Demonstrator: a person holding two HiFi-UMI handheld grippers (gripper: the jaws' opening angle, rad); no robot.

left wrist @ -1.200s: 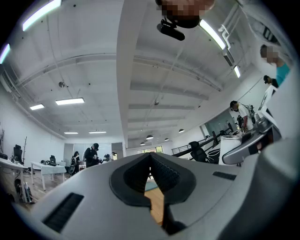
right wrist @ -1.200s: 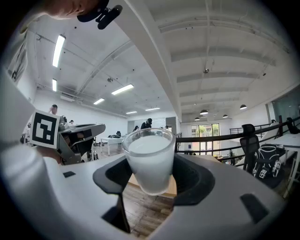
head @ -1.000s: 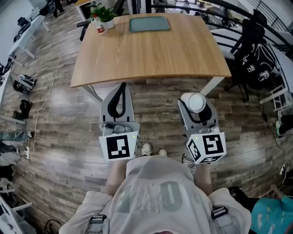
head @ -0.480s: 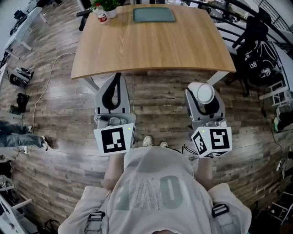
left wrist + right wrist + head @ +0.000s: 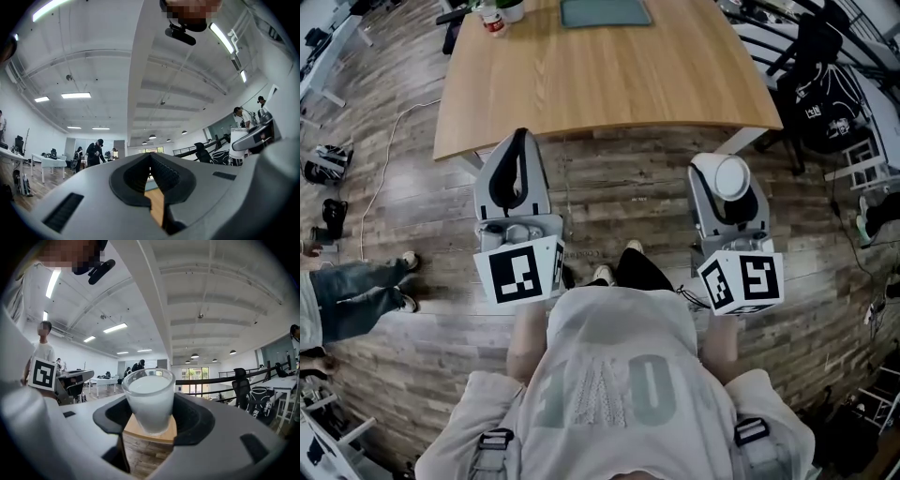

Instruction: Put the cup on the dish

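My right gripper [image 5: 731, 174] is shut on a frosted white cup [image 5: 732, 176], held upright over the wooden floor just short of the table's near edge. In the right gripper view the cup [image 5: 149, 399] stands between the dark pads [image 5: 194, 420]. A flat grey-green dish [image 5: 605, 11] lies at the far side of the wooden table [image 5: 600, 84]. My left gripper [image 5: 519, 139] is shut on nothing, its tips pointing at the table's near left edge. In the left gripper view the gripper [image 5: 150, 157] has its tips touching.
A potted plant and a small bottle [image 5: 492, 14] stand on the table's far left corner. A black chair with a jacket [image 5: 825, 84] is to the right. Another person's legs [image 5: 356, 291] are on the floor at left, with shoes [image 5: 323, 164] and a cable [image 5: 389, 169] nearby.
Both grippers have moved forward toward the table and a little apart, the cup still held. Another person's legs have come into view at the left.
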